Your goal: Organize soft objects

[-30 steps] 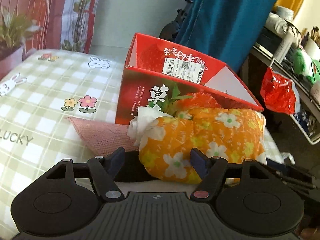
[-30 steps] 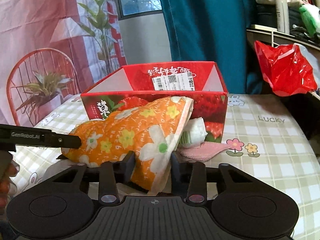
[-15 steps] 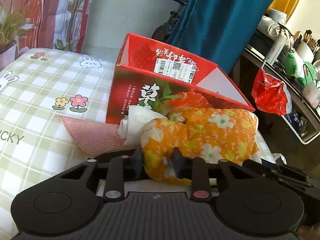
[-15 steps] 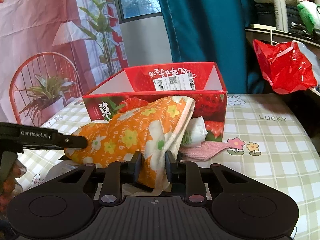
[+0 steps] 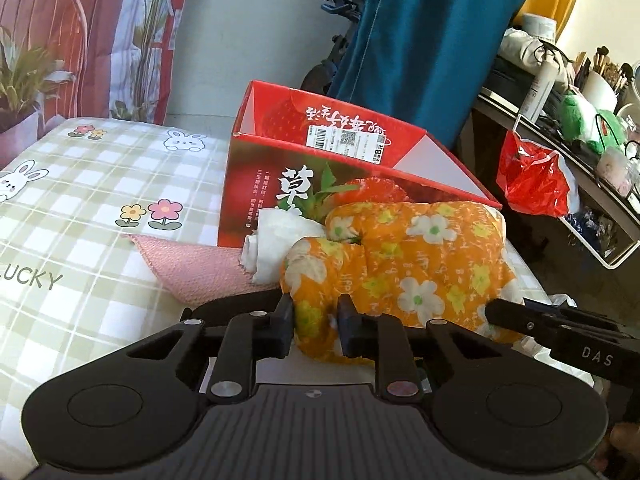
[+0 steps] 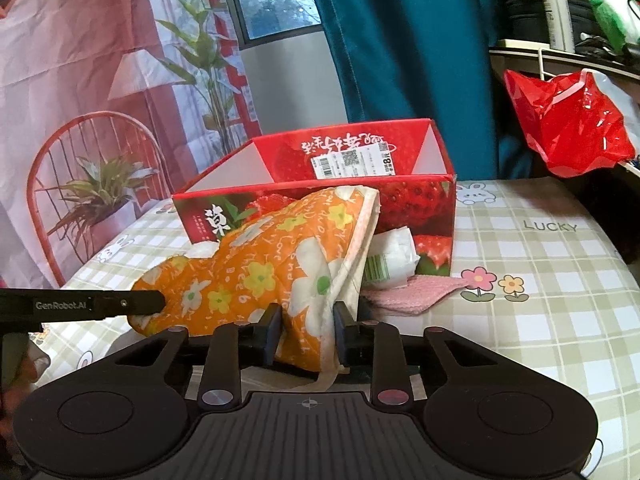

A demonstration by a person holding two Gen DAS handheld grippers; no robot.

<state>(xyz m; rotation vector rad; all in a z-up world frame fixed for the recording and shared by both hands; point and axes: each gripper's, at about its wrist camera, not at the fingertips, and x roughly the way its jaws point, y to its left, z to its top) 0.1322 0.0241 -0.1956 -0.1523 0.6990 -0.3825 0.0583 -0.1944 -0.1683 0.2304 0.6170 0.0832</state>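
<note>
An orange flowered oven mitt (image 5: 404, 264) is held up between both grippers in front of the red strawberry box (image 5: 320, 160). My left gripper (image 5: 314, 322) is shut on the mitt's thumb end. My right gripper (image 6: 306, 330) is shut on the mitt's cuff end (image 6: 280, 268). The box (image 6: 320, 192) stands open on top; its inside is mostly hidden. A white tissue pack (image 5: 276, 236) and a pink cloth (image 5: 200, 268) lie on the checked bedcover just in front of the box, behind the mitt; both also show in the right wrist view, tissue pack (image 6: 390, 254), cloth (image 6: 416, 290).
The green checked bedcover (image 5: 80, 200) spreads left of the box. A red plastic bag (image 5: 532, 180) hangs from a cluttered shelf at the right. A teal curtain (image 6: 400, 40) hangs behind the box. A plant-print curtain (image 6: 100, 80) stands at the left.
My left gripper has closed on the mitt's thumb end, and my right gripper has closed tighter on the cuff. The mitt has risen a little off the bedcover.
</note>
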